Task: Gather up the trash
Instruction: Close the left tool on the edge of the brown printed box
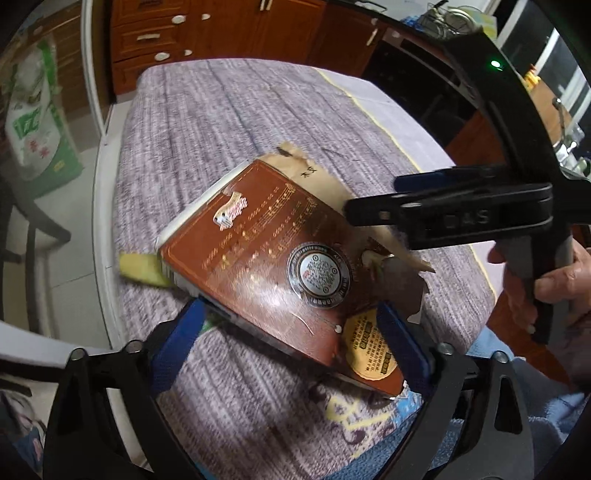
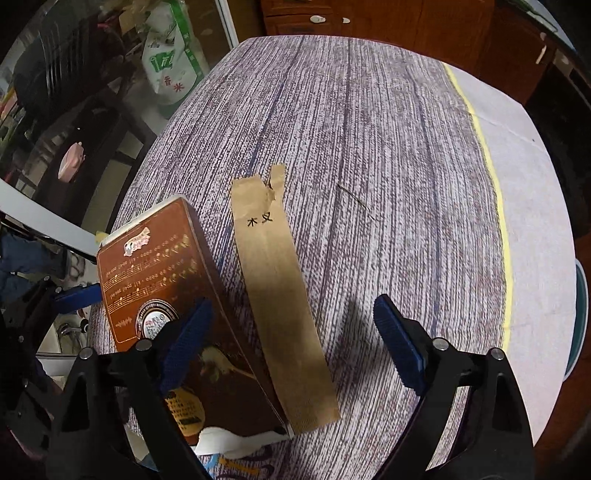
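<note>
A brown printed box [image 1: 258,254] with a round silver seal lies on the grey-striped tablecloth [image 1: 221,122]. Its near end sits between the blue pads [image 1: 177,343] of my left gripper [image 1: 290,308], whose jaws stand wide beside it. A long tan paper sleeve [image 2: 277,295] with black writing lies flat just right of the box [image 2: 155,266]. My right gripper [image 2: 291,306] hangs open over the sleeve's near half, its left finger in front of the box. In the left wrist view the right gripper [image 1: 373,197] reaches in from the right, held by a hand [image 1: 554,284].
A yellow scrap [image 1: 140,267] pokes out under the box's left side. A thin dark thread [image 2: 356,201] lies right of the sleeve. The table's left edge is close to the box. A green-and-white rice bag [image 2: 170,62], dark chairs and wooden cabinets [image 1: 221,29] stand beyond.
</note>
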`<state>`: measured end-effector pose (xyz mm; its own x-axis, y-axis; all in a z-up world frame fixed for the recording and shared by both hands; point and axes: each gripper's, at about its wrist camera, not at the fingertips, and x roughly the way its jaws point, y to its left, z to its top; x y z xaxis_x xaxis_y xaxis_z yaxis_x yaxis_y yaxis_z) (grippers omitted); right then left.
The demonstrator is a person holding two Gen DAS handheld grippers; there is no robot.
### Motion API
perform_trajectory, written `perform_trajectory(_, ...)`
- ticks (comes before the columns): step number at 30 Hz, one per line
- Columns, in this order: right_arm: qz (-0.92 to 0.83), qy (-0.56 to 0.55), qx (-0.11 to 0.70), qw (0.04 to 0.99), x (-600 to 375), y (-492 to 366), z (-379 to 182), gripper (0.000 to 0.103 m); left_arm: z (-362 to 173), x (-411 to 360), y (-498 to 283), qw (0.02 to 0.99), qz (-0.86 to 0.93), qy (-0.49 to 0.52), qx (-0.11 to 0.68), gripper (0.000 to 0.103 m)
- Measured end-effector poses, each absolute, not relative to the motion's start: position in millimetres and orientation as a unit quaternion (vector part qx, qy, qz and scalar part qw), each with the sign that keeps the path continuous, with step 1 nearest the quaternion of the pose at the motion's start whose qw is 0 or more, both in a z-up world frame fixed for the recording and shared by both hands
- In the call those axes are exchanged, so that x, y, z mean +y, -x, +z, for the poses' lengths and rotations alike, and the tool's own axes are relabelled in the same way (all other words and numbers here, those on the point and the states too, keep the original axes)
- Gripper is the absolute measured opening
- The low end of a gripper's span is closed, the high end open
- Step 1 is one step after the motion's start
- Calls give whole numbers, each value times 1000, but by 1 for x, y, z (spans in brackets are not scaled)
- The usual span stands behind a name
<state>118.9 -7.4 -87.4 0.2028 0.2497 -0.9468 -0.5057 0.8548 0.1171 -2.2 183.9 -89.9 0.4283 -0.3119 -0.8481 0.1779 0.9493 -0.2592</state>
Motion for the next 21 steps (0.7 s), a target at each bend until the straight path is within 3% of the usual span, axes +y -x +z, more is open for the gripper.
perform_trajectory(2,246,117,582,766,-3,-125,-92,77,-93,183,-5,838,-149,65,520,85)
perform_trajectory(10,259,102,581,765,0,-143,-92,64,-100,181,-25,834,-148,64,528,85)
perform_trajectory(18,223,100,580,777,-31,-154,-92,63,-100,156,-51,831,-172,47,528,82)
perform_trajectory(21,204,94,581,782,-46,-161,-91,63,-99,145,-62,832,-179,29,524,75)
